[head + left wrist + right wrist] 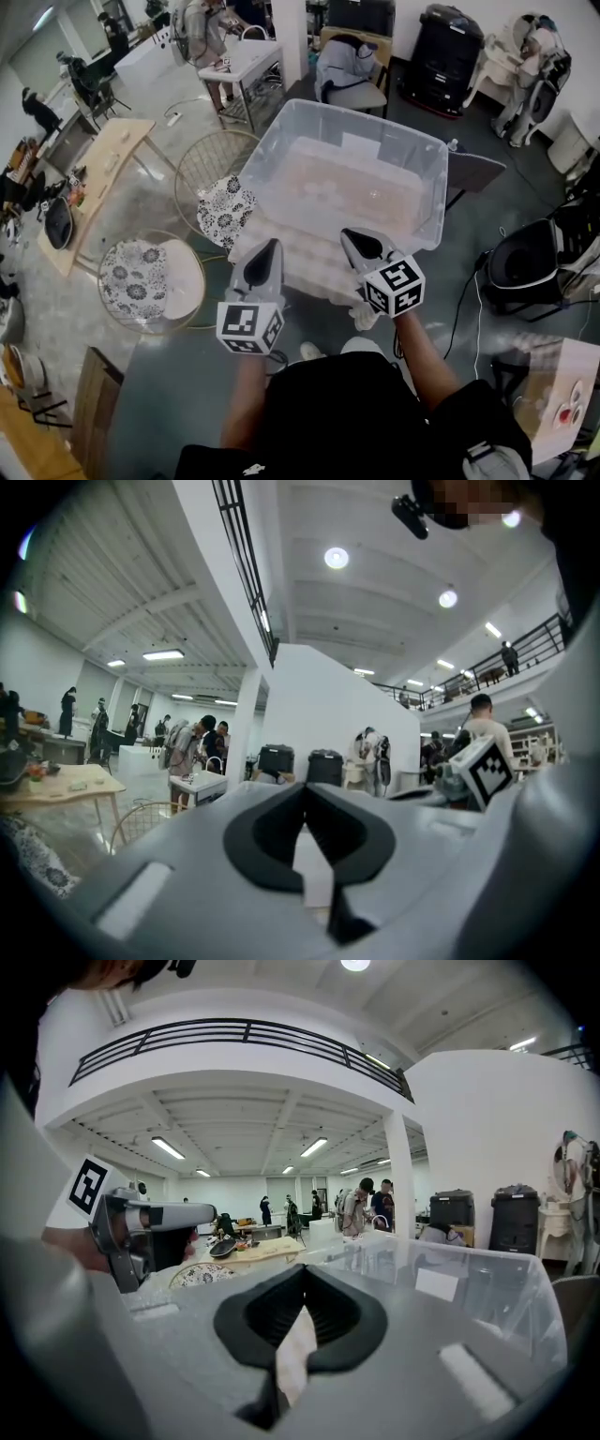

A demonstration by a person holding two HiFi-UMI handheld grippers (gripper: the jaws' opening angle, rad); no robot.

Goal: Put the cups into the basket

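A large clear plastic basket [417, 202] stands in front of me on a pale, bumpy tabletop [300, 267]. I cannot make out any cup for certain through its cloudy walls. My left gripper [272, 247] hovers over the near edge of the table, jaws together and empty. My right gripper [350, 235] is beside it, at the basket's near wall, also shut on nothing. In the left gripper view the jaw tips [302, 791] meet and point up into the room. In the right gripper view the shut gripper [305, 1277] faces the basket [450, 1283], with the left gripper [141, 1222] at its left.
Two wire-frame chairs with floral cushions [225, 208] [150, 277] stand left of the table, and a wooden table [98, 173] lies further left. A black chair [525, 267] and a cardboard box [553, 394] are at the right. People stand at the room's far side.
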